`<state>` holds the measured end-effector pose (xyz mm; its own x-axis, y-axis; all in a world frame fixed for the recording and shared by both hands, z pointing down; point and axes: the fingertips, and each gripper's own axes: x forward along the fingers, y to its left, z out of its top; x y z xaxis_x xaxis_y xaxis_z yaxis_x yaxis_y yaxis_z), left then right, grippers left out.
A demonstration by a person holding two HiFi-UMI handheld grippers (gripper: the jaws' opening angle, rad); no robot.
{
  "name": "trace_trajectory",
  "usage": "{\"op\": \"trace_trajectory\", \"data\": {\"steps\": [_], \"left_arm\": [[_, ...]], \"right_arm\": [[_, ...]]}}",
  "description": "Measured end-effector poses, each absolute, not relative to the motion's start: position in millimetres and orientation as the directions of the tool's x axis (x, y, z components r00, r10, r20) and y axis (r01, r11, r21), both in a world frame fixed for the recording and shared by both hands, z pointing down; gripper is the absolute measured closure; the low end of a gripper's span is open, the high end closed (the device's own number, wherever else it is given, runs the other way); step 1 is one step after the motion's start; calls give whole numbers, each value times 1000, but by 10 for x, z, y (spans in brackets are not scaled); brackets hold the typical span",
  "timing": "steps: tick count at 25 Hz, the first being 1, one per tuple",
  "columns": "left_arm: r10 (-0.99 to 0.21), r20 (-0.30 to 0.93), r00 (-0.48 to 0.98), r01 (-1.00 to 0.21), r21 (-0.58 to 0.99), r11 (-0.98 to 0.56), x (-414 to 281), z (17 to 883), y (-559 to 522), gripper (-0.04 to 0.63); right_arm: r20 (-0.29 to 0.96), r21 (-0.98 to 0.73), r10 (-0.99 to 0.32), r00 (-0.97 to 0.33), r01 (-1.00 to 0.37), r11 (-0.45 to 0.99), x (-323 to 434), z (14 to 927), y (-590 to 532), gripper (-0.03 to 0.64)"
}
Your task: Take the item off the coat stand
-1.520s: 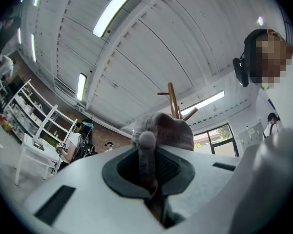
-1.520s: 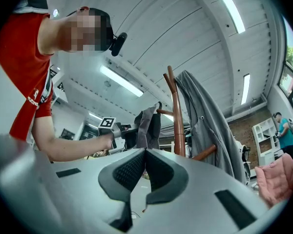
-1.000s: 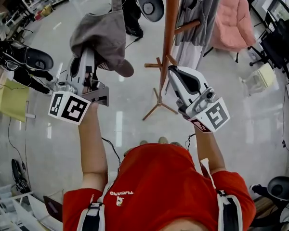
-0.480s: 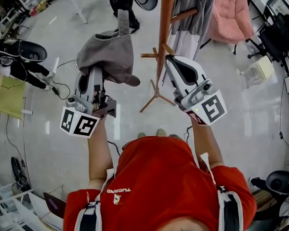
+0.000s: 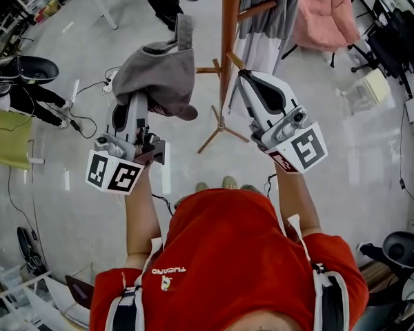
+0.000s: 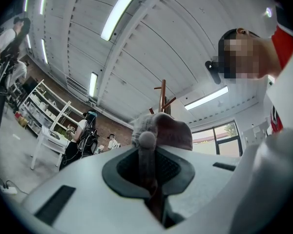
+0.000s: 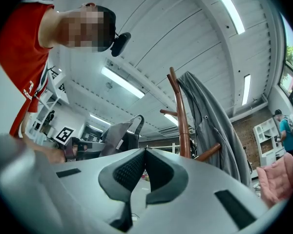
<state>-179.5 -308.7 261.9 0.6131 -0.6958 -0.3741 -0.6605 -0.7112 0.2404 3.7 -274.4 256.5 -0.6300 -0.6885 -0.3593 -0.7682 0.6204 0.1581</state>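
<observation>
A grey cap [image 5: 159, 71] hangs off my left gripper [image 5: 141, 101], clear of the wooden coat stand [image 5: 228, 33] and to its left. In the left gripper view the gripper [image 6: 147, 147] is shut on the cap's fabric [image 6: 168, 130], and the stand's top [image 6: 162, 94] shows behind it. My right gripper [image 5: 243, 76] is held up just right of the pole. Its jaws [image 7: 145, 152] meet with nothing between them. From there I see the pole [image 7: 183, 126] and the cap [image 7: 118, 136] at the left.
A grey garment [image 5: 276, 9] still hangs on the stand's right pegs [image 7: 212, 121]. A pink chair [image 5: 326, 12] stands beyond it. The stand's feet [image 5: 221, 126] spread on the glossy floor. People and black seats [image 5: 34, 67] are at the left, with shelving behind.
The left gripper with the cap has drifted a little down and right in the head view, nearer the pole. The right gripper has stayed beside the pole, shut.
</observation>
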Motion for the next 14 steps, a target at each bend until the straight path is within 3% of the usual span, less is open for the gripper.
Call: {"op": "trace_trajectory", "data": {"steps": [14], "left_arm": [[-697,-358,621,-666,228,-711,-1823,2655,-3057,569]], "right_arm": [[-351,158,-688,-635,-764,625,18,2609,-2715,594]]}}
